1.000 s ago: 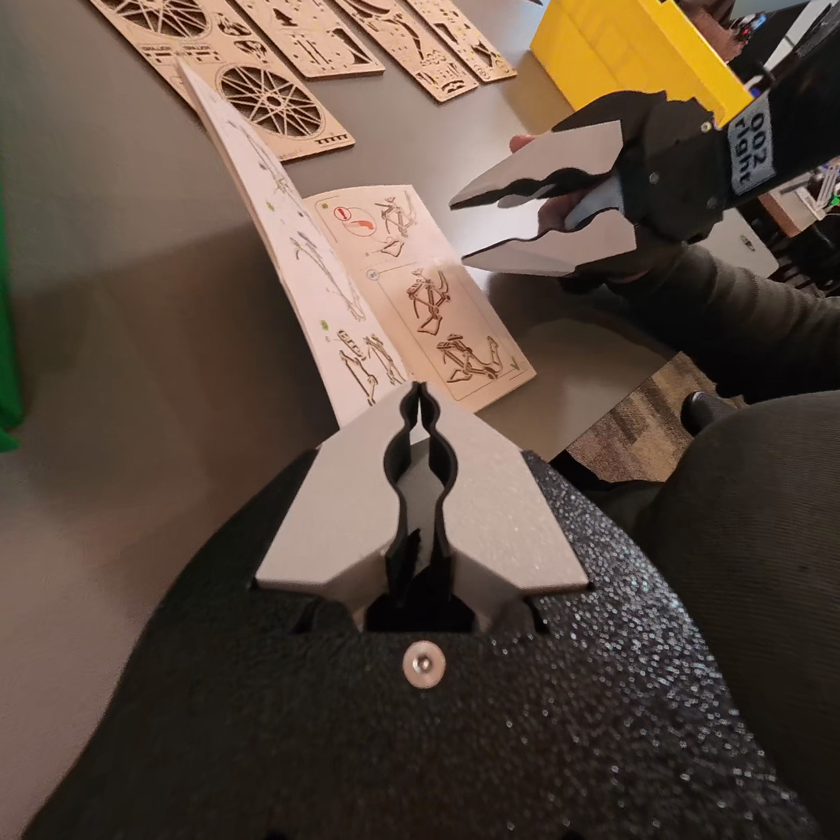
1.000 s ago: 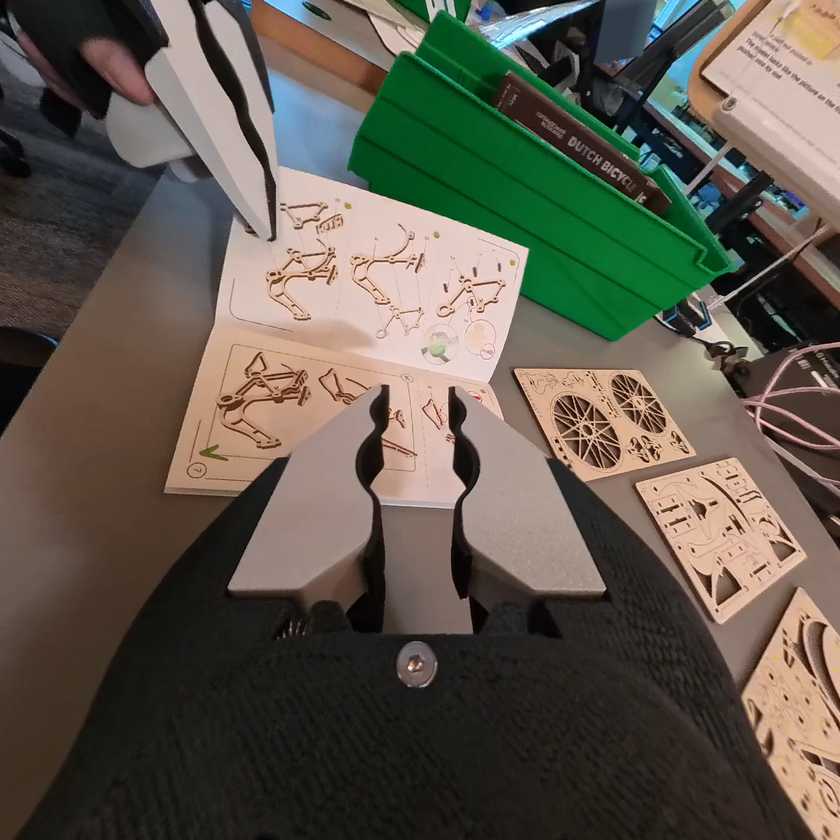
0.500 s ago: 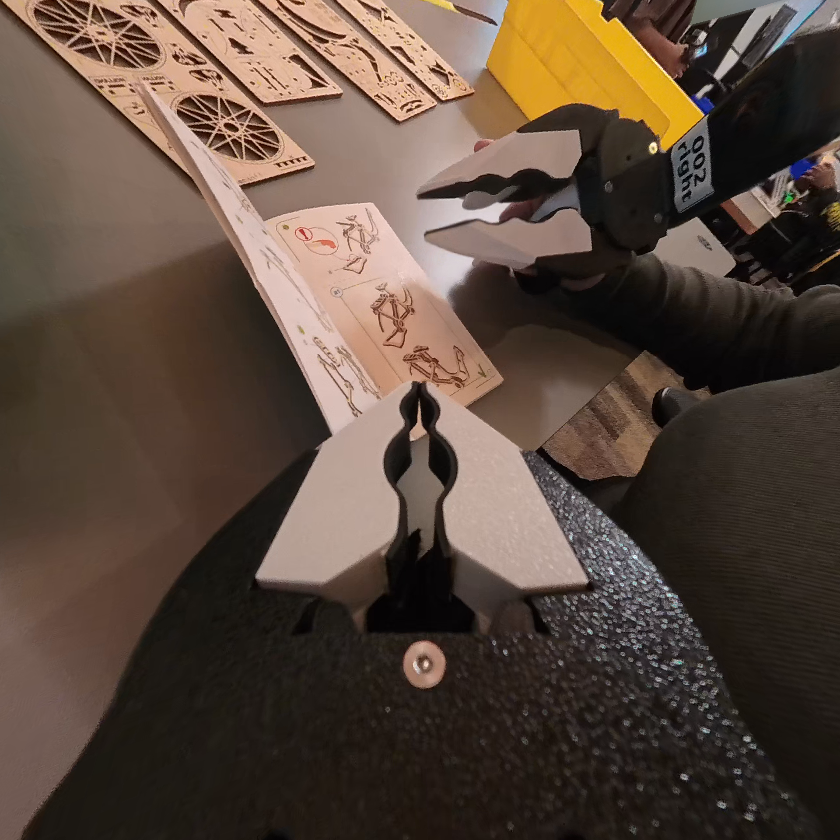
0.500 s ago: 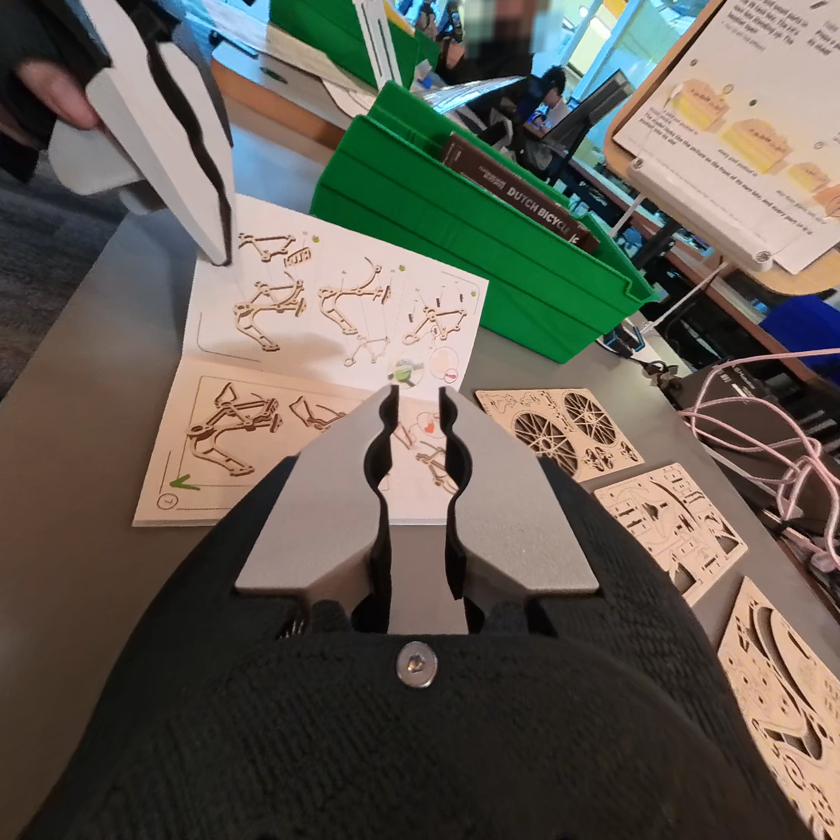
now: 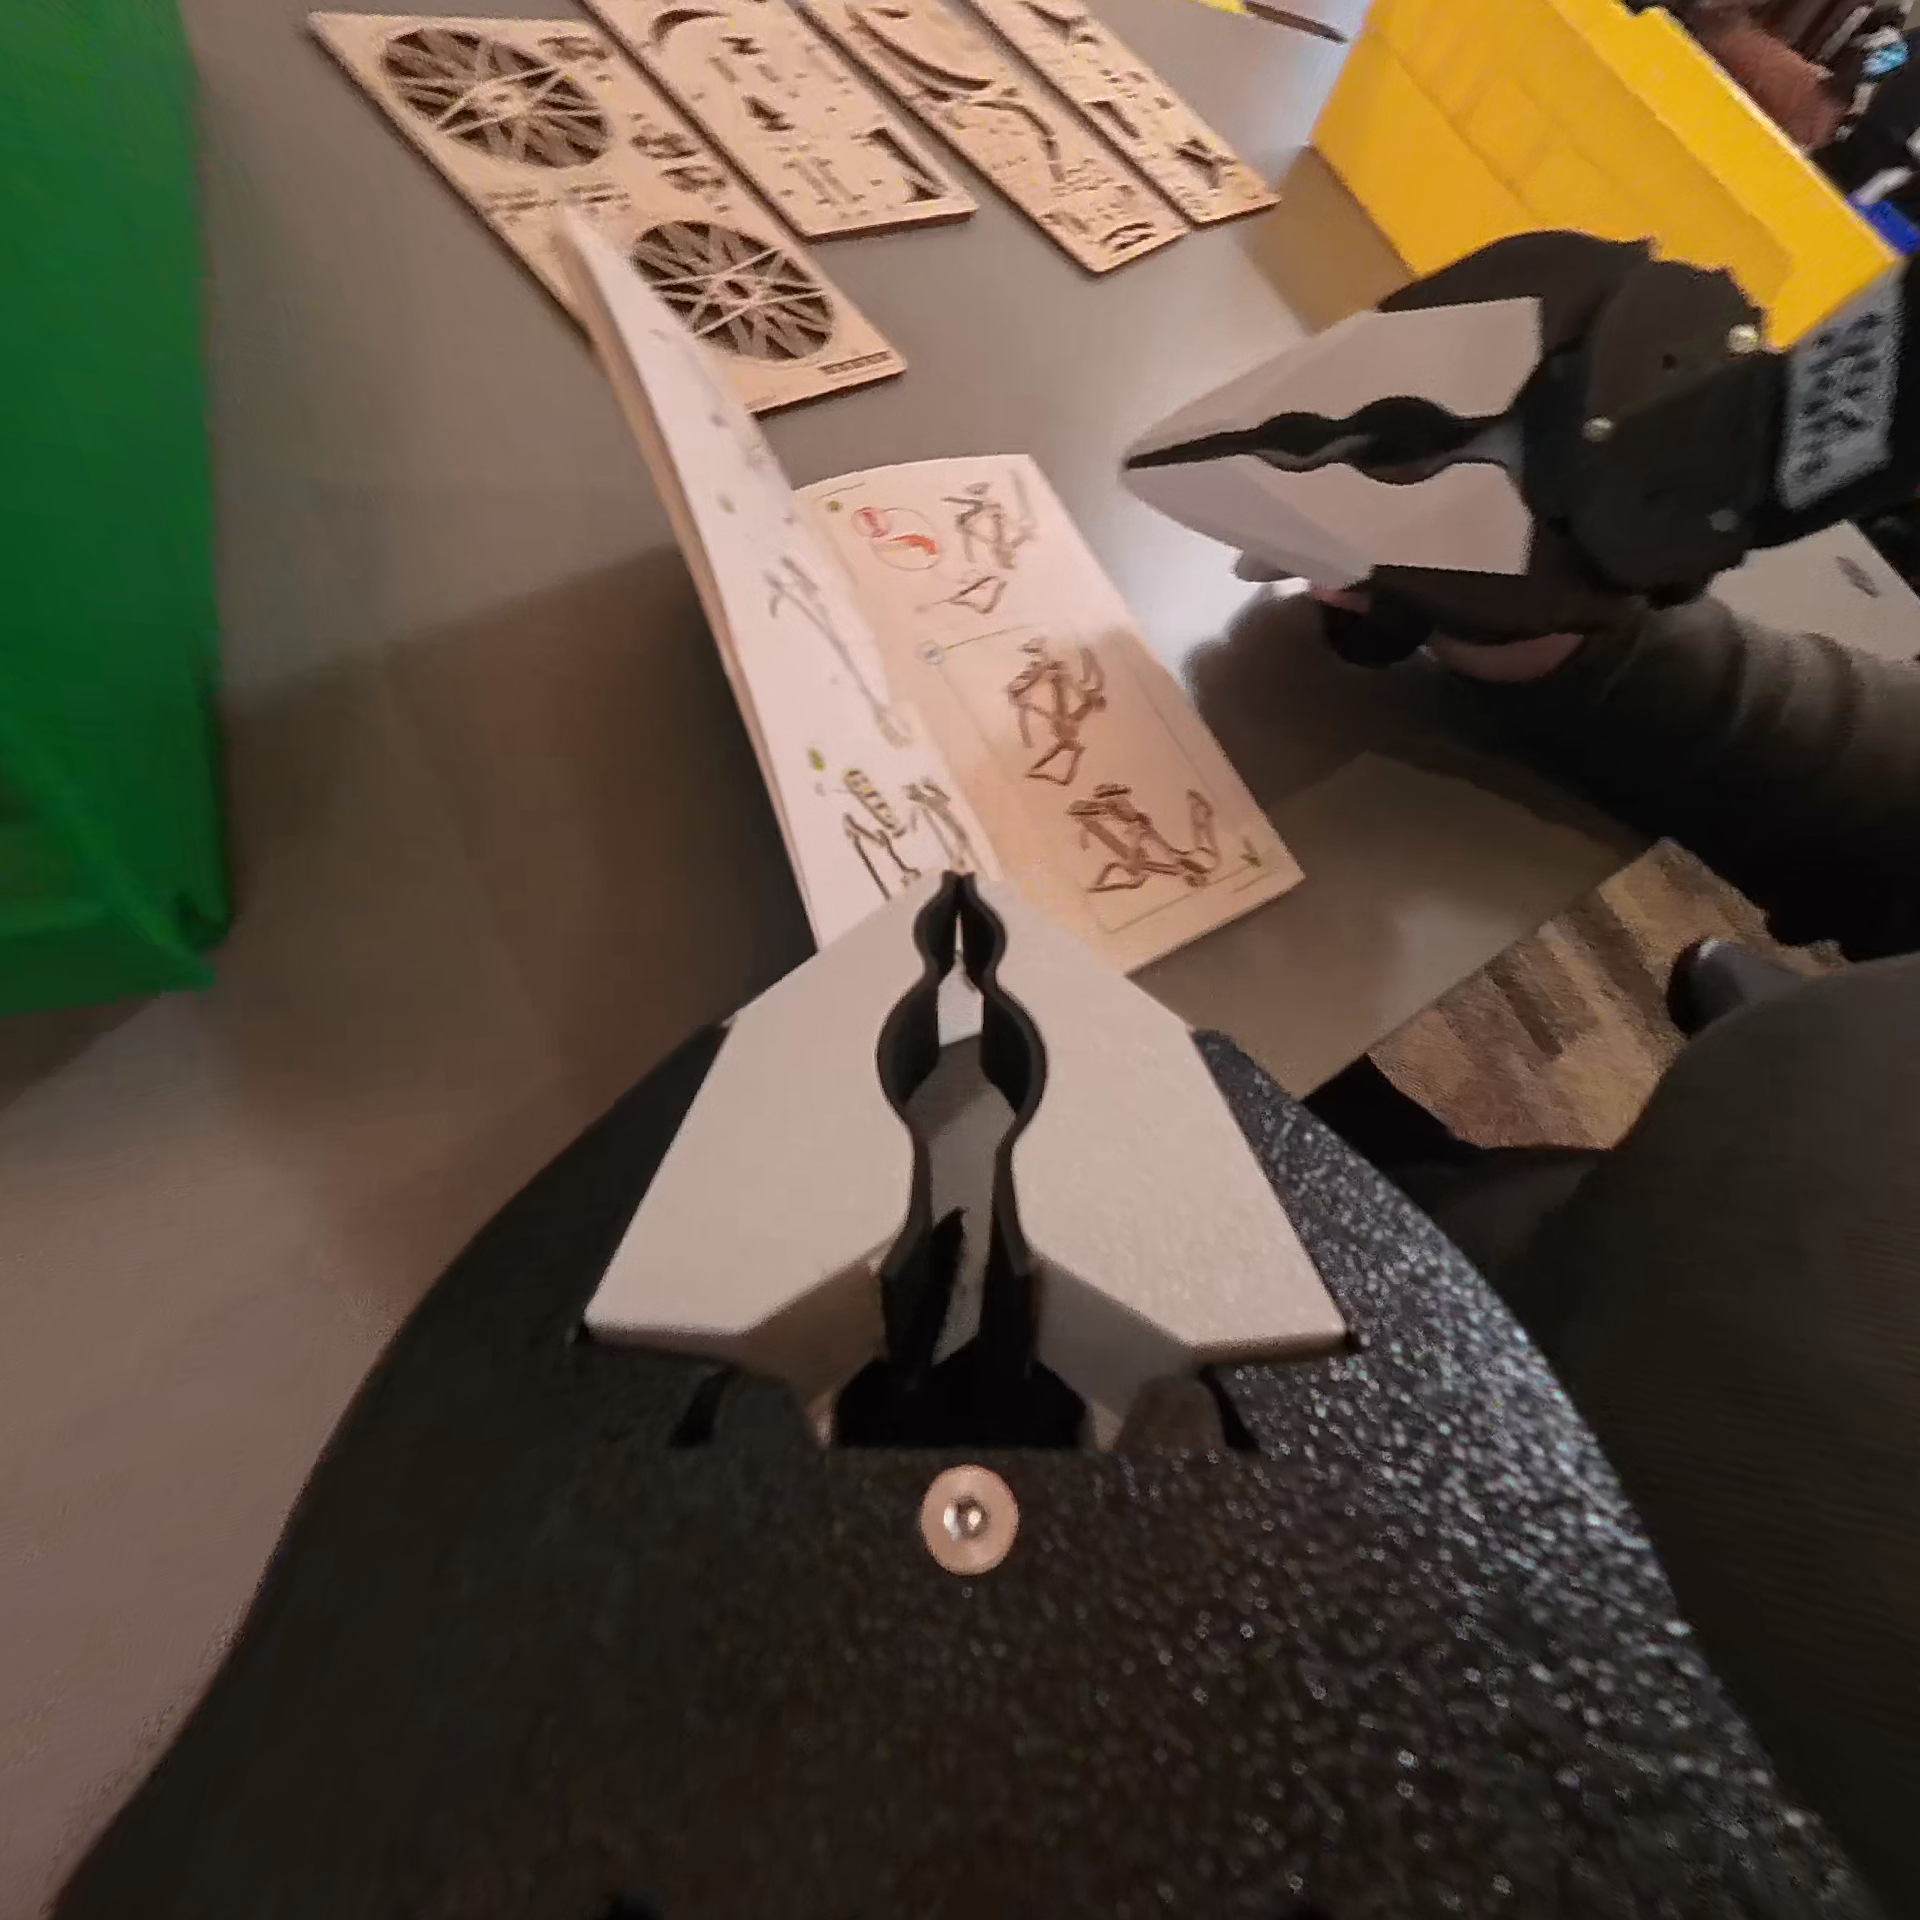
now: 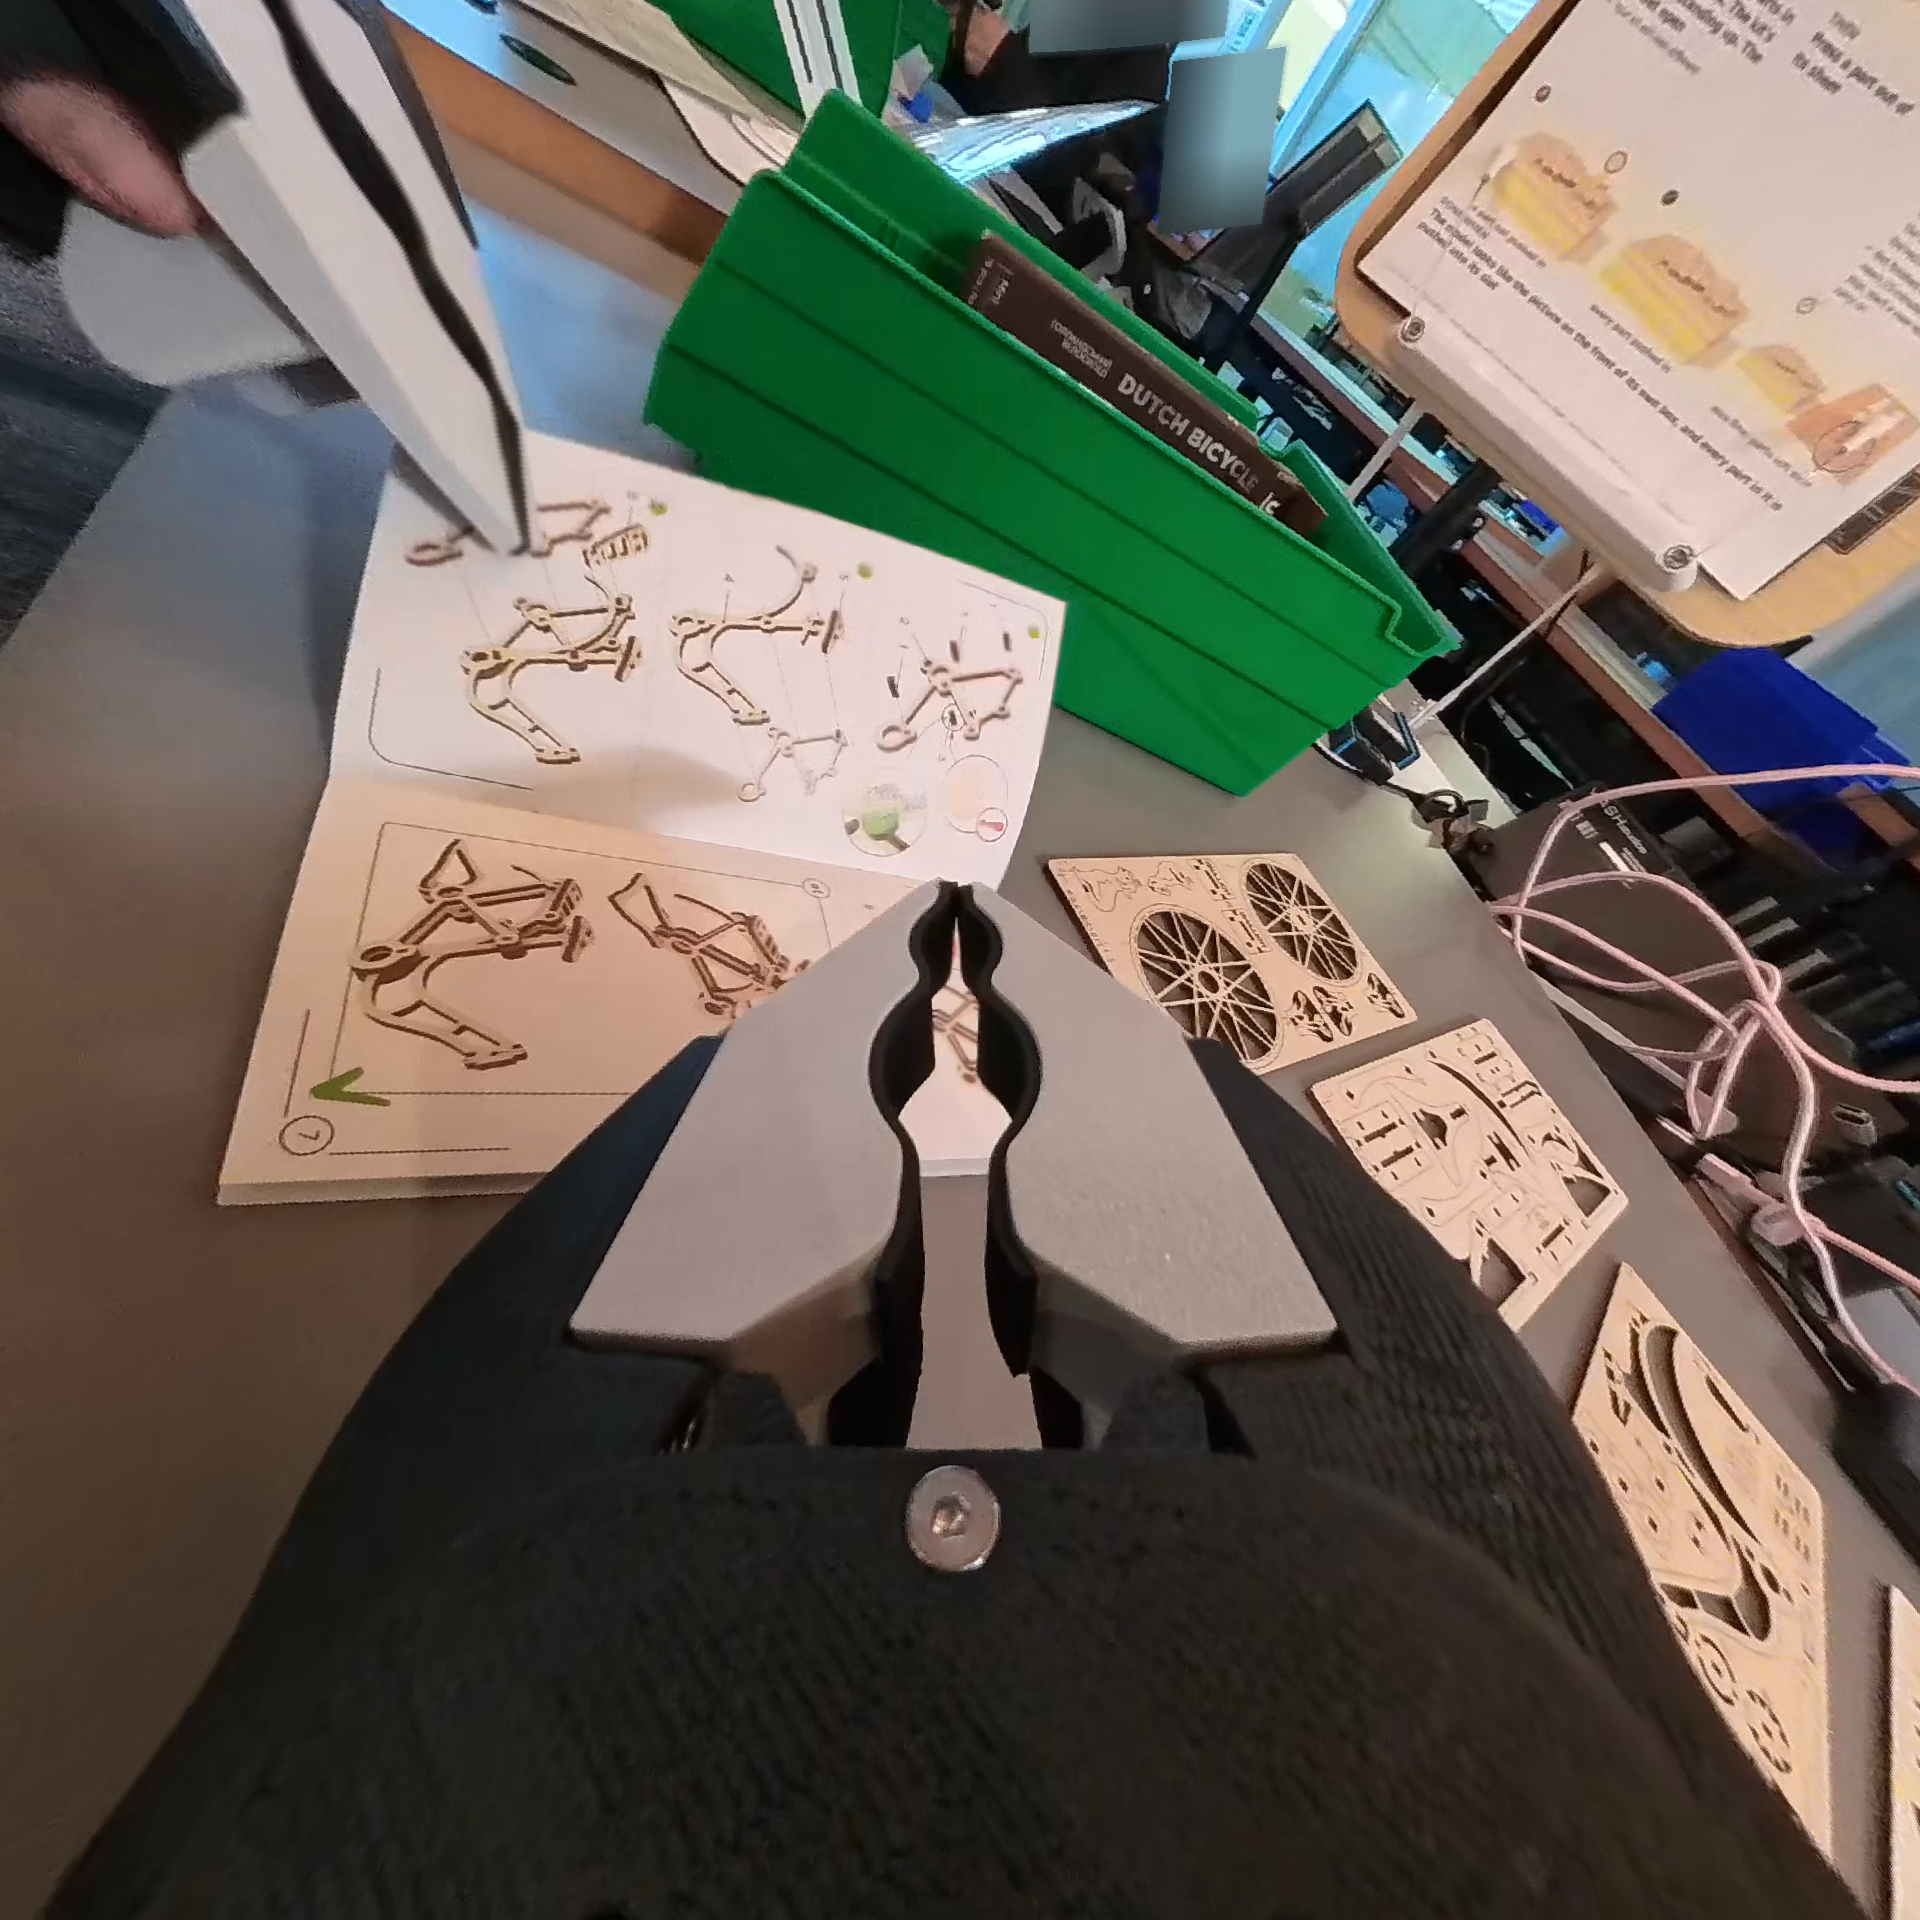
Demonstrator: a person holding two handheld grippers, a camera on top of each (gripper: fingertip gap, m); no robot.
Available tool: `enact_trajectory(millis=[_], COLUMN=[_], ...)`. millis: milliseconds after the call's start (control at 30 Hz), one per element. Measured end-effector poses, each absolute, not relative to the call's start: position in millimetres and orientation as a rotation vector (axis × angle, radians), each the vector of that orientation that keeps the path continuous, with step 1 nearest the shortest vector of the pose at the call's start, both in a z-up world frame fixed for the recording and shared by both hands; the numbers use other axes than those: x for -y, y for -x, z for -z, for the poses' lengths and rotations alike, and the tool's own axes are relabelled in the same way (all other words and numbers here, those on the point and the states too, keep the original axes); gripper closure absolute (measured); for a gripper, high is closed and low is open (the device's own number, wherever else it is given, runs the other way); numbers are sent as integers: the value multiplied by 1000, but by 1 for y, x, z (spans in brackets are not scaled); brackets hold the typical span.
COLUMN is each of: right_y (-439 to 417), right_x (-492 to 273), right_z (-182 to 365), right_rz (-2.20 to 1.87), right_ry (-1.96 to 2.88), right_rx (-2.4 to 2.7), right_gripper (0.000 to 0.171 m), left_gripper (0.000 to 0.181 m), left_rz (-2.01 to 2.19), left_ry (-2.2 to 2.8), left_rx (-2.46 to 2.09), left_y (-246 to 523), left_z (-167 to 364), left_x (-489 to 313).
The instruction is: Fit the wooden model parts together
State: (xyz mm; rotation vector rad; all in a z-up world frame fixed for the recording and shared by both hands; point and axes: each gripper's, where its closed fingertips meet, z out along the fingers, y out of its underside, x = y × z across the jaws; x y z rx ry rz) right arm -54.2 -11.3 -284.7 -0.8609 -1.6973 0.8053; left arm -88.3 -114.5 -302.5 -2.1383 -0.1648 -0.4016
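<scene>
- The gray table (image 6: 125, 1351) holds everything.
- A green bin (image 6: 935, 436) sits at the back.
- An open booklet (image 6: 644, 831) lies in the middle.
- Wooden part sheets (image 6: 1226, 956) lie flat beside the booklet.
- The left gripper (image 5: 961, 883) is closed tight and holds nothing.
- The right gripper (image 6: 951, 891) is closed tight too, and empty.

Flat tan wooden part sheets (image 6: 1229, 956) lie side by side, uncut, on the grey table (image 6: 135, 1351).

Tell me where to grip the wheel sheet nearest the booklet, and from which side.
Take the wheel sheet by its near short edge, by the small cut-outs past the spoked wheels, where the wood looks more solid. It lies flat on the table, so fingers probably need to slide under that edge, coming low from the right gripper's side. The open booklet crowds its left edge.
</scene>
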Motion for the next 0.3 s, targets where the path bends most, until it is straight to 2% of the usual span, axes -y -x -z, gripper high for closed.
enact_trajectory(millis=[300], right_y=[53], right_x=[10], right_z=[282], right_rz=[-836], right_ry=[880], right_rx=[1686], right_gripper=[171], left_gripper=[181], left_rz=[372], left_ry=[2210], left_rx=[243], left_y=[103], left_z=[323], left_x=[120])
